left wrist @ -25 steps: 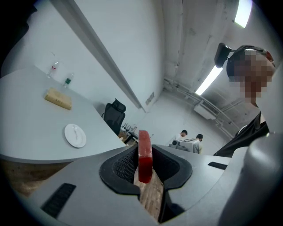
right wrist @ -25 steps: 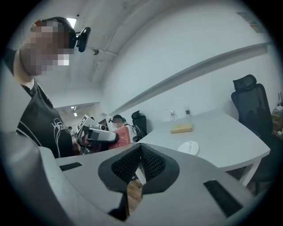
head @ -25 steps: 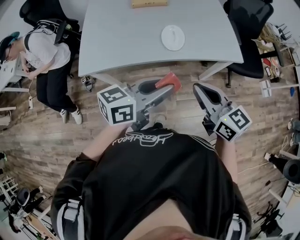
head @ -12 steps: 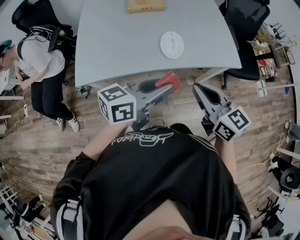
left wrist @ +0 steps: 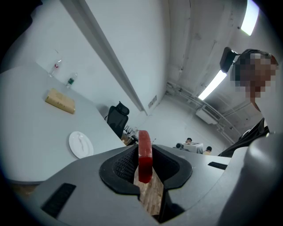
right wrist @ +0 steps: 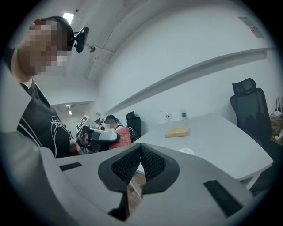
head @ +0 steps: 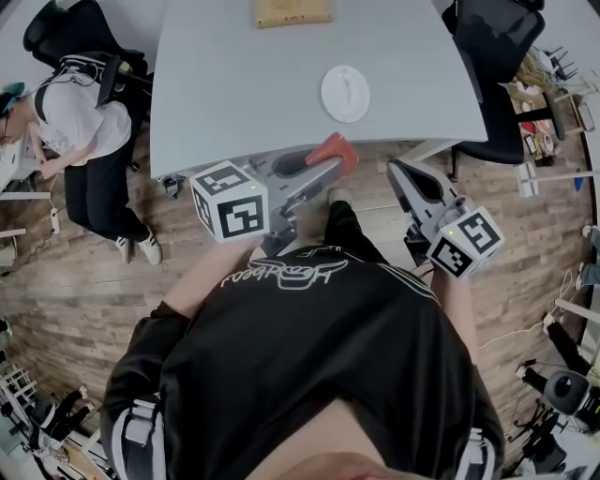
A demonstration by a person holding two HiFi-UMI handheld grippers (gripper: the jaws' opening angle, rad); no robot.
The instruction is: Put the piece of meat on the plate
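A flat red piece of meat [head: 334,148] stands on edge between the pads of my left gripper [head: 323,159], which is shut on it just over the near edge of the grey table [head: 244,84]. In the left gripper view the meat [left wrist: 144,155] sticks up from that gripper's tip [left wrist: 144,164]. The white plate [head: 345,94] lies empty on the table, beyond the meat and slightly to the right, apart from it; it also shows as the plate [left wrist: 80,144]. My right gripper [head: 397,172] hovers over the floor right of the left one, its tip [right wrist: 140,148] shut and holding nothing.
A brown box [head: 292,11] lies at the table's far edge. A person [head: 80,103] sits at the left beside a black chair [head: 70,28]. Another black chair [head: 492,56] stands at the table's right end. Wooden floor [head: 84,281] lies below me.
The table and plate have come nearer in the head view. Both grippers moved forward with me; the meat now reaches the table's near edge. The jaws kept their states.
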